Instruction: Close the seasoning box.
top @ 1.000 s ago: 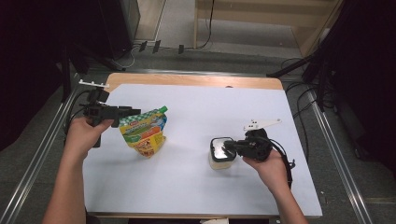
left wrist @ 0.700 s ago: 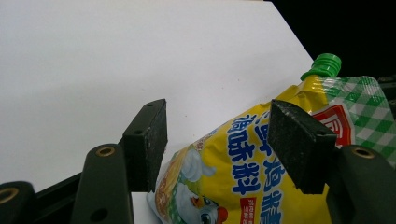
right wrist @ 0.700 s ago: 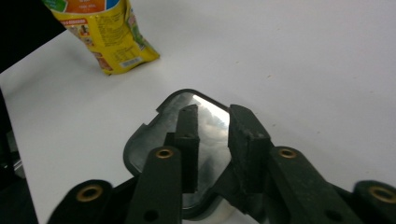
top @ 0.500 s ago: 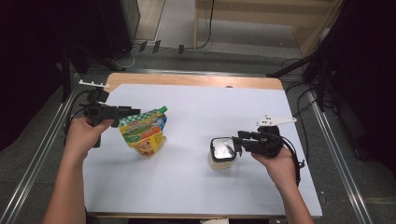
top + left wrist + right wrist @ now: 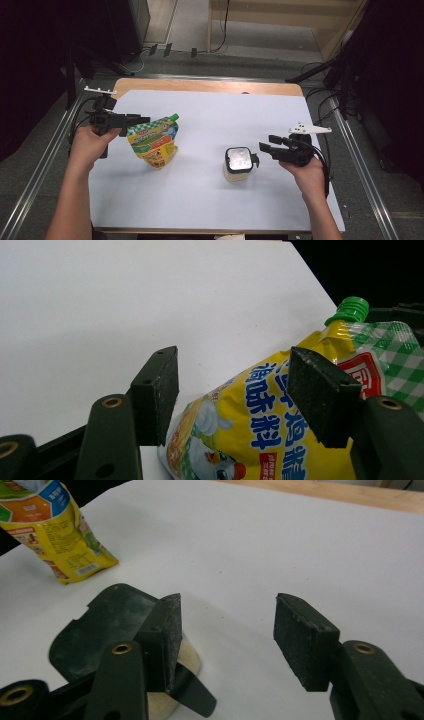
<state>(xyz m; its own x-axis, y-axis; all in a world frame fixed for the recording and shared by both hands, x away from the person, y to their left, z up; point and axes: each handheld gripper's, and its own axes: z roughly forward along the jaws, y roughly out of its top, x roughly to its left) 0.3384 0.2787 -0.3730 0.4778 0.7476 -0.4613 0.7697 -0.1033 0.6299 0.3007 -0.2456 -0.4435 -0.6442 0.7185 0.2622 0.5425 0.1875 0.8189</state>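
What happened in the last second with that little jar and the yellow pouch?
The right gripper let go of the jar; its jaws have just been opening and it backed off to the right. The jar stayed put. The left gripper remains at the pouch, unmoved.

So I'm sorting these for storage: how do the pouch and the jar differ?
The pouch is soft, flat-sided and brightly printed in yellow and green; the jar is squat, pale and plain. The pouch has a small green screw cap, the jar a wide dark lid with a tab. Both stand upright on the white table.
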